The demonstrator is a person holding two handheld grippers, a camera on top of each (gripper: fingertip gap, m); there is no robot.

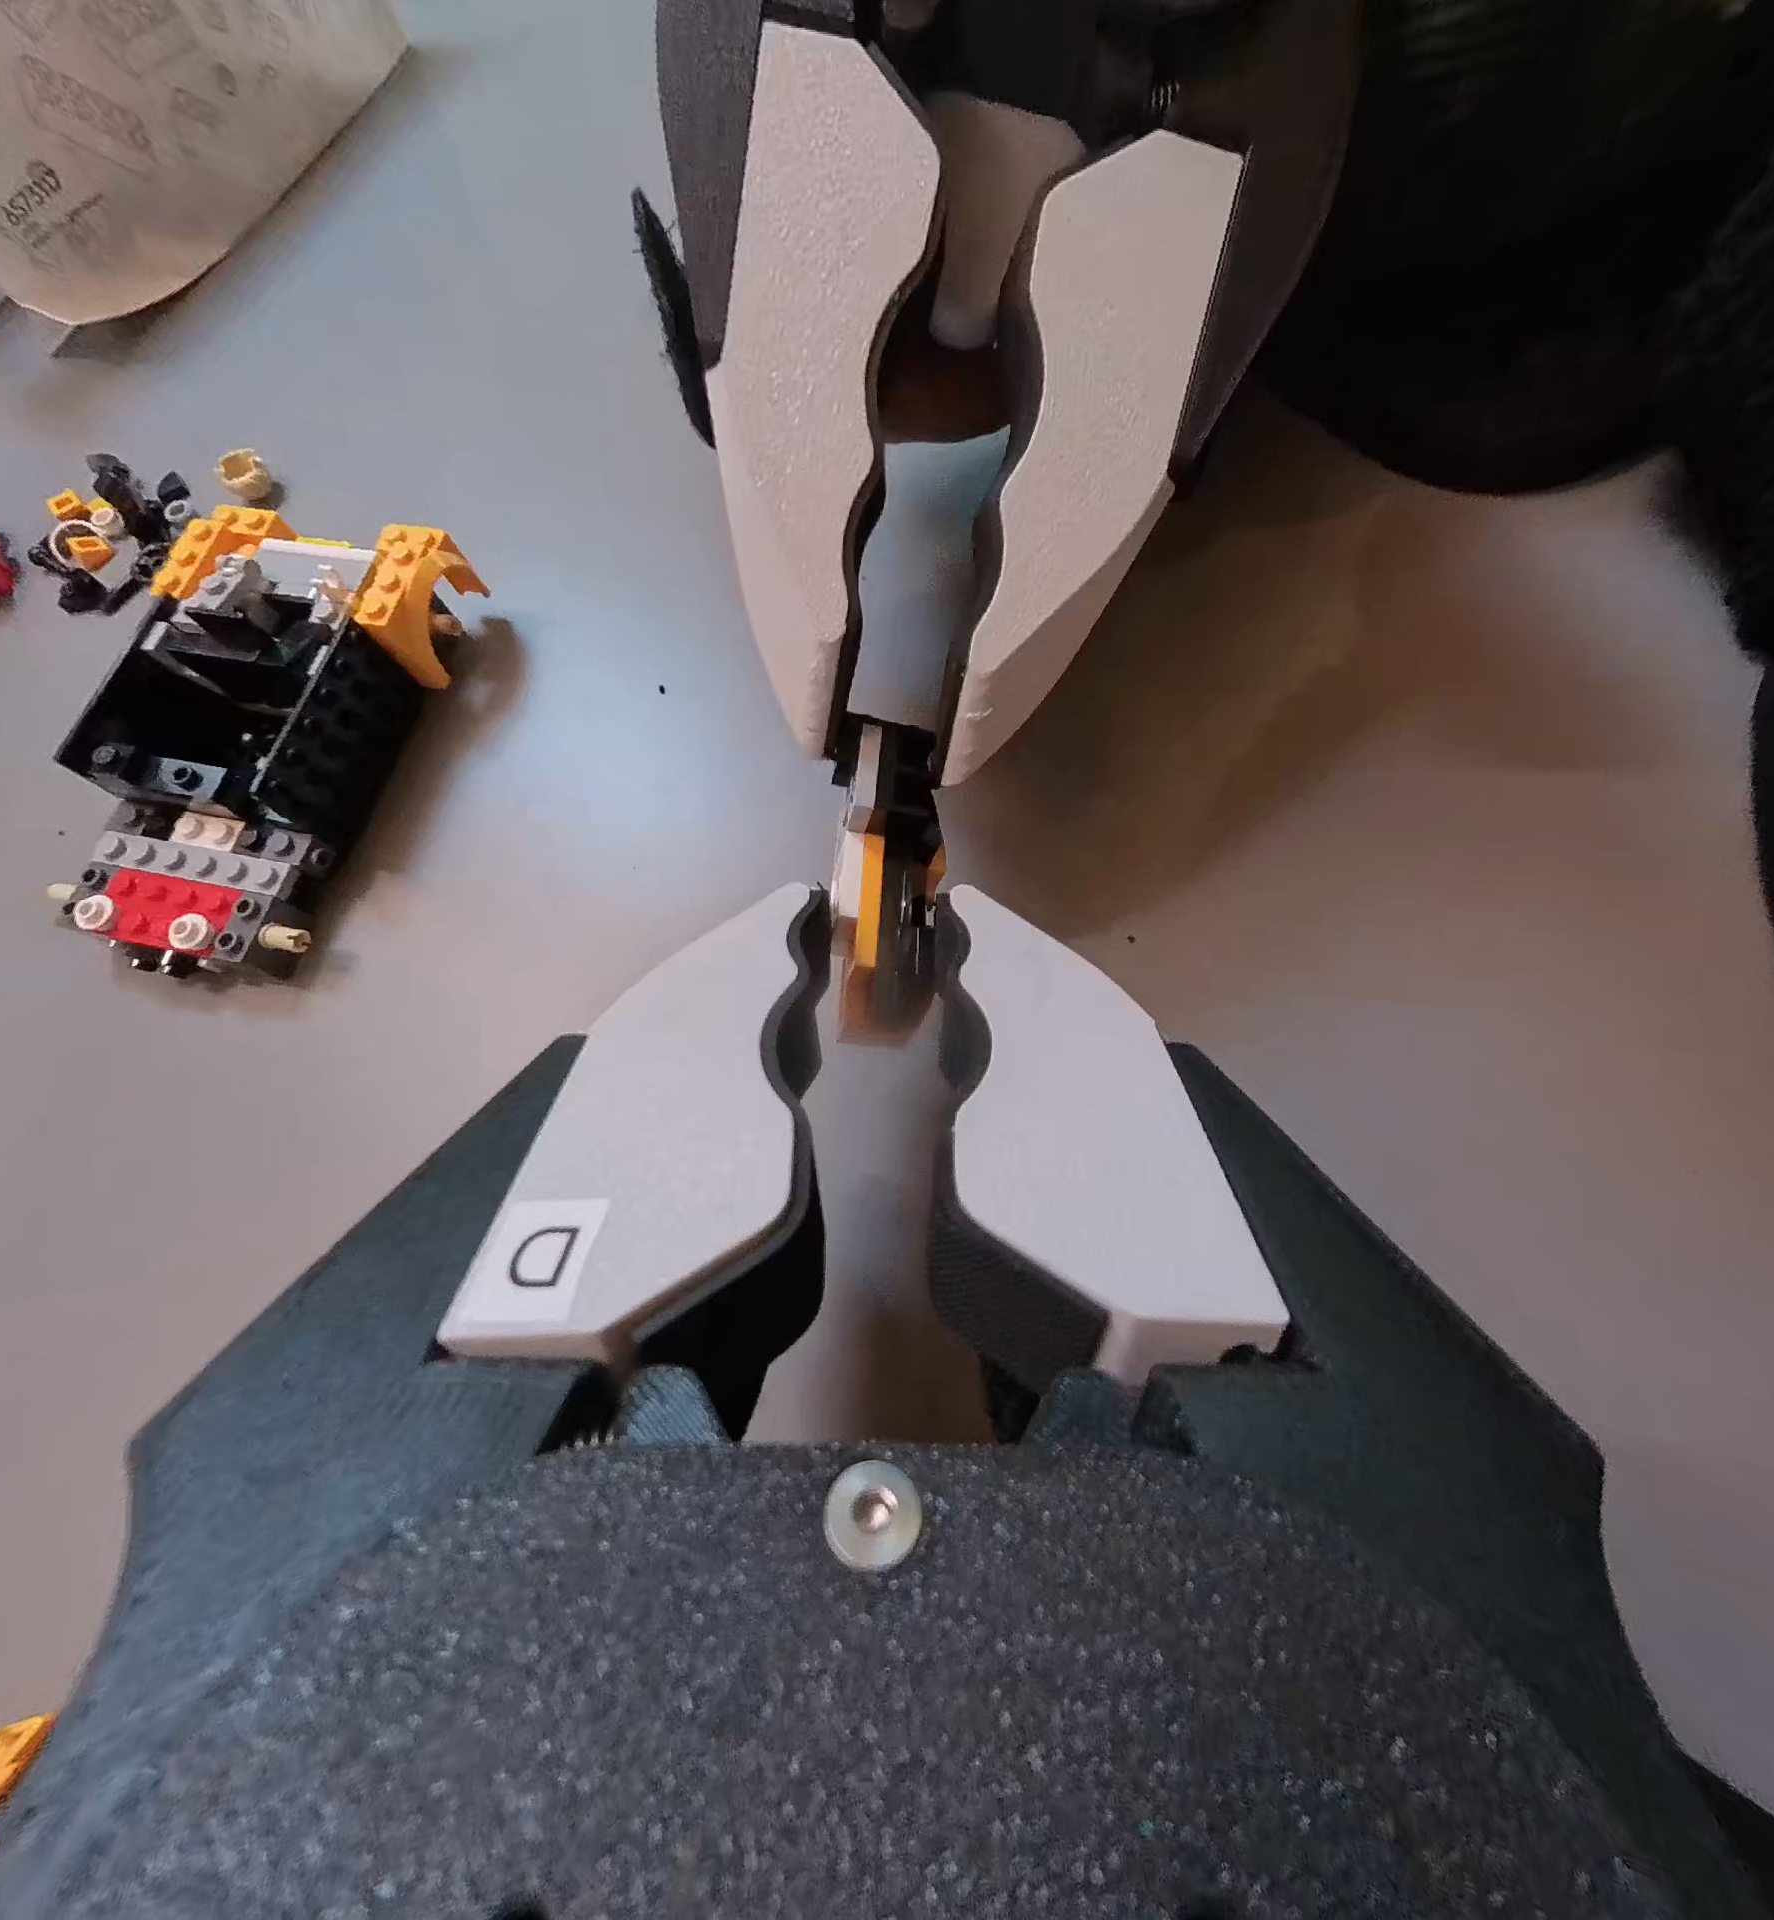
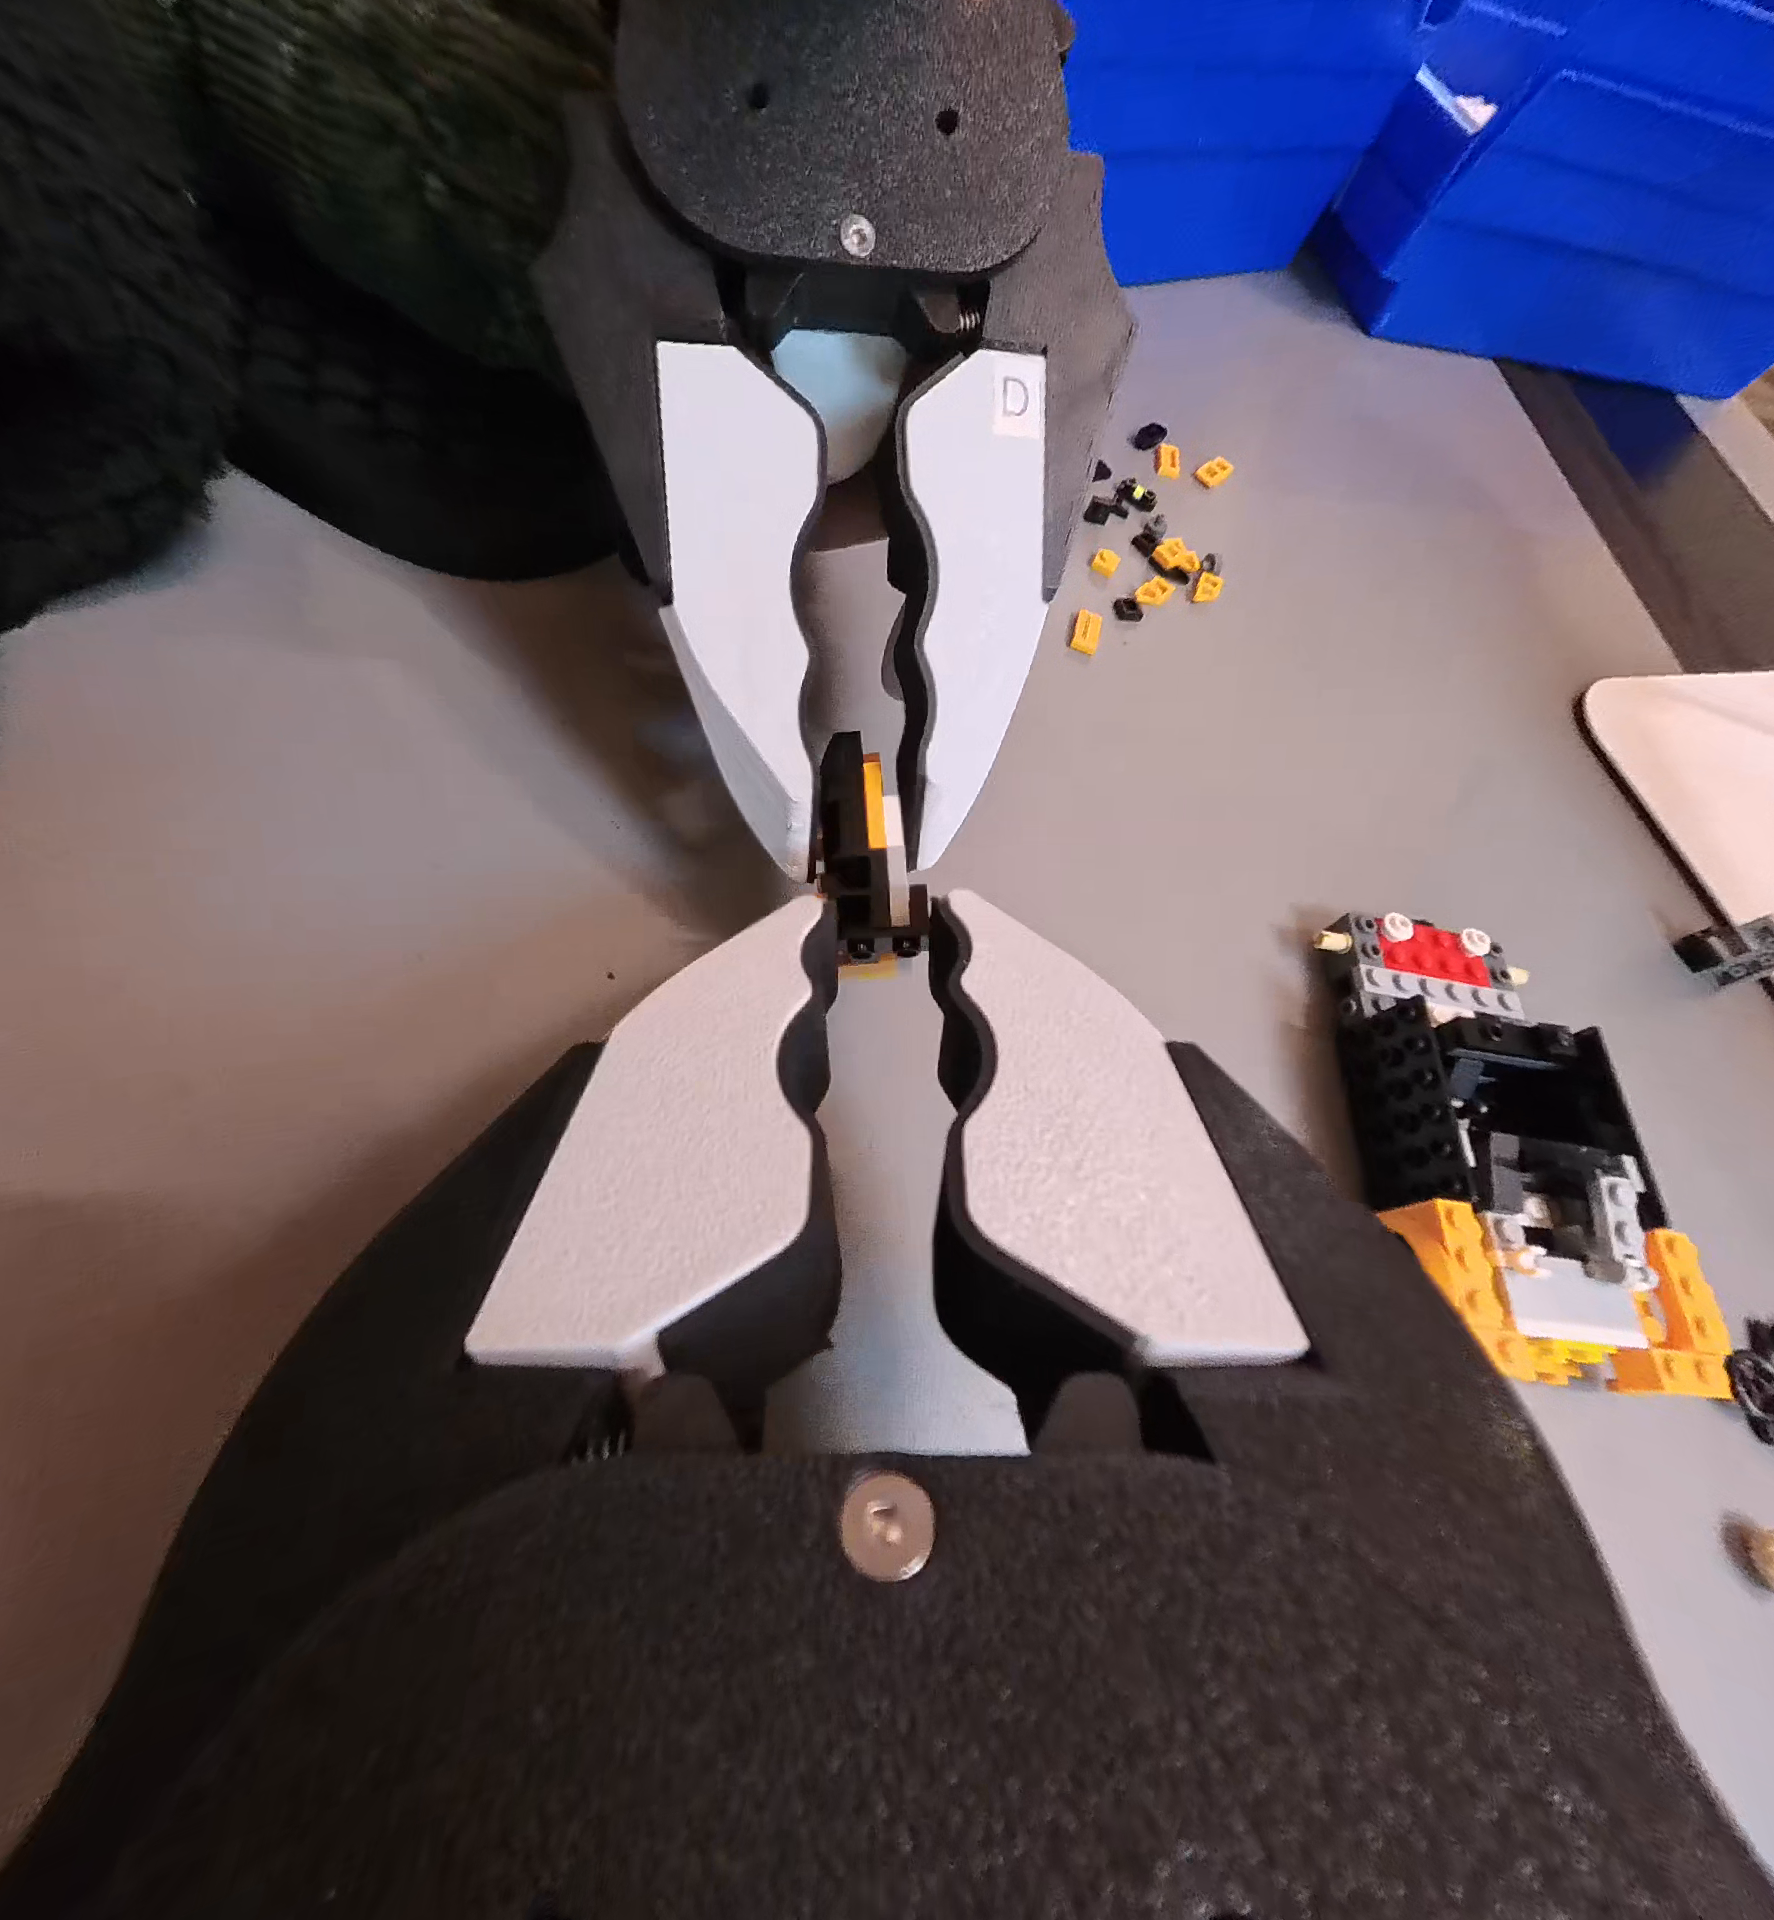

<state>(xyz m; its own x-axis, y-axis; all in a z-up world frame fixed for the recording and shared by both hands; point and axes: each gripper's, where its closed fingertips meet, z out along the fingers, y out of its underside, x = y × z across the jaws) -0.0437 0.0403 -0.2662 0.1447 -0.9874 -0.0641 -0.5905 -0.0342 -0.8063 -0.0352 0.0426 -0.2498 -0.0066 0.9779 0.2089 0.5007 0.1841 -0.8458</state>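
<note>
A small brick assembly [image 1: 878, 935] of black, orange and white pieces hangs above the grey table [image 1: 550, 312], gripped from both ends. My left gripper [image 1: 883, 909] is shut on its near end, with both pads against its sides. My right gripper [image 1: 888, 758] comes from the opposite side, tip to tip with the left, and is shut on the far end. In the right wrist view my right gripper [image 2: 878, 920] pinches the black studded end of the assembly [image 2: 857, 862], and the left gripper [image 2: 862, 868] clamps the orange and white end.
A partly built black, orange and red brick vehicle [image 1: 239, 707] lies on the table; it also shows in the right wrist view [image 2: 1506, 1164]. Loose small pieces [image 2: 1153, 551] lie nearby. Blue bins [image 2: 1485, 156], paper bags [image 1: 114, 156], a white board [image 2: 1735, 810] and a dark fleece sleeve [image 2: 135, 312] border the space. Both grippers' tips are close together, under 4 cm apart.
</note>
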